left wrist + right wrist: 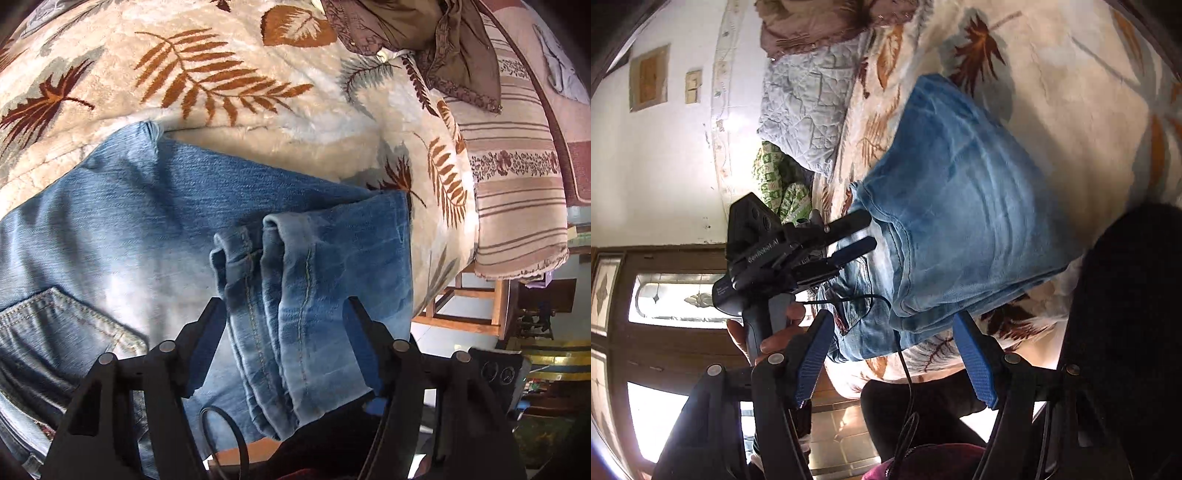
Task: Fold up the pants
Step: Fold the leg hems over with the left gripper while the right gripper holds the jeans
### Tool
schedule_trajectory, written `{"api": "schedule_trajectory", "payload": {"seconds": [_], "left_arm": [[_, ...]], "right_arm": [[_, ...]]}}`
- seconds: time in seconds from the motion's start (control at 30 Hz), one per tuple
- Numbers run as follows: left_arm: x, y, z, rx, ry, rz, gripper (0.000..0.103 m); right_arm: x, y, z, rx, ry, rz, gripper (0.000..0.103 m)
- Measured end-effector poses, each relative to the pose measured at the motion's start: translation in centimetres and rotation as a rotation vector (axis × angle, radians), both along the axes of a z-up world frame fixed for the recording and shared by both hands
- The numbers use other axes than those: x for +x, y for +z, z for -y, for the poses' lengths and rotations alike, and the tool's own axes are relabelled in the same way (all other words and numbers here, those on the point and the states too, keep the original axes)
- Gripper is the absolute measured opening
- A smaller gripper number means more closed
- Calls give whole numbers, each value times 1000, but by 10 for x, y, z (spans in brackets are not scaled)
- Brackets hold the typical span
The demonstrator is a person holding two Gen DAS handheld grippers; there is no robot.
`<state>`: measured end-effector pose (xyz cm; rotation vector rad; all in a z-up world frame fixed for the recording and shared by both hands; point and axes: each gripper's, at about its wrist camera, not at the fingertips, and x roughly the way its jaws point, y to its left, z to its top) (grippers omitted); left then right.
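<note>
Left wrist view: both claws, left and right, spread over folded jeans on blanket.

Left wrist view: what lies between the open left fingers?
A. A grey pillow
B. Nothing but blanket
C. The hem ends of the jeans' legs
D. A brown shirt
C: the jeans show their cuffed leg hems lying between the spread fingers of the left gripper, over the leaf-print blanket.

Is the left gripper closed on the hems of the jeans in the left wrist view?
No, the left gripper has its jaws spread apart, with the hems of the jeans lying loose between them.
</note>
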<state>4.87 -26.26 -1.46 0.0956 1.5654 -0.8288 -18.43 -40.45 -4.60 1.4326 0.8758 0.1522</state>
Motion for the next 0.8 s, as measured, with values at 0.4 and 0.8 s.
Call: {"api": "schedule_trajectory", "payload": {"seconds": [0.4,0.8], "left_arm": [[0,-11,3,209,59,173,16],[-7,32,-81,-69,244,52,44]], "right_arm": [[30,-21,-25,-53,40,-44,9],[1,38,14,-143,133,81,38]]}}
